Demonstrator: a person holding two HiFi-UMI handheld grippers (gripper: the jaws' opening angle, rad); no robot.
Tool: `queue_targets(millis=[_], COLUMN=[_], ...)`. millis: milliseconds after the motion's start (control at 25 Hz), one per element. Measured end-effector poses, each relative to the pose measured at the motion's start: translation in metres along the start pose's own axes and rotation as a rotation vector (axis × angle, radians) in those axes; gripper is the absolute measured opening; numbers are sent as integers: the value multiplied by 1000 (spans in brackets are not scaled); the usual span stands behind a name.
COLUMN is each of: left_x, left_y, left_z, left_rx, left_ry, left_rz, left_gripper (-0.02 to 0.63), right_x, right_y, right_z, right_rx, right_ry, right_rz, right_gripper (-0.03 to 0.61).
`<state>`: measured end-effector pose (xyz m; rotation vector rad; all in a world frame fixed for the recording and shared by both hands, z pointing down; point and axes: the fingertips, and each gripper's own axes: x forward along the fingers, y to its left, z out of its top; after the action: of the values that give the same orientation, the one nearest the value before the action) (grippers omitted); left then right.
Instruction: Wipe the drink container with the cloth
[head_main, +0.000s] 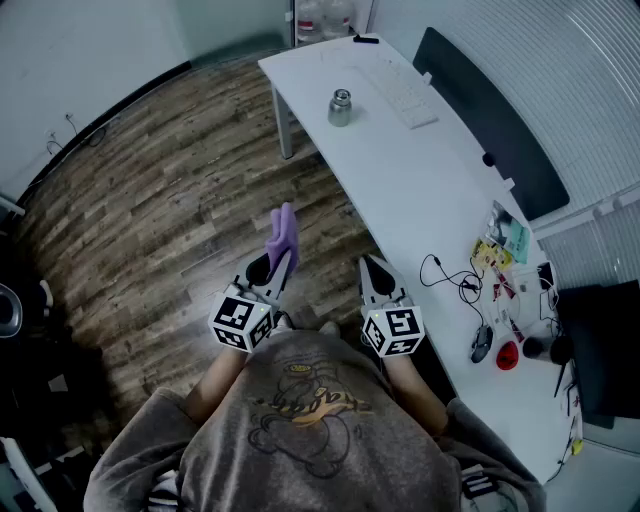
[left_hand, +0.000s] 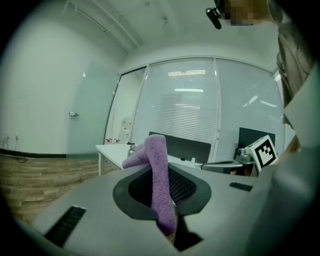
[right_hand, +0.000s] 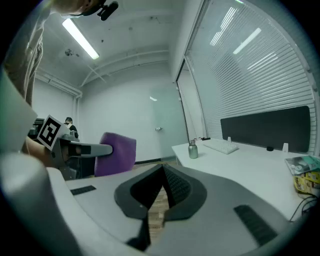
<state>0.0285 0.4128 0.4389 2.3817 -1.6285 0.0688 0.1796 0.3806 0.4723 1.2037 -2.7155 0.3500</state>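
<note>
The left gripper (head_main: 272, 268) pinches a purple cloth (head_main: 285, 230), which sticks out beyond its jaws above the wooden floor (head_main: 170, 180). At its 3 o'clock, the right gripper (head_main: 374, 268) has its jaws pressed together on nothing. The metal drink container (head_main: 341, 107) stands upright, well apart toward 12 o'clock, on the white tabletop (head_main: 400, 175).

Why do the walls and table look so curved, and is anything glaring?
Head view: the wide lens bows the white table. Left gripper view: dark rounded corners, and the purple cloth looms large. Right gripper view: the ceiling light strip glares and the blinds fan out.
</note>
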Motion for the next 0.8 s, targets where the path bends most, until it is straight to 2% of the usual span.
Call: queue_targets(millis=[560, 800], left_x=[28, 50], left_y=[-13, -5], left_z=[-12, -2], left_rx=[-22, -24], left_ry=[-23, -46], left_rz=[112, 120], left_gripper=[52, 52], right_x=[-3, 14], right_y=[-35, -45], right_z=[-12, -10], right_rx=[-17, -22], right_ry=[6, 16], right_rz=[87, 117], right_gripper=[-2, -3])
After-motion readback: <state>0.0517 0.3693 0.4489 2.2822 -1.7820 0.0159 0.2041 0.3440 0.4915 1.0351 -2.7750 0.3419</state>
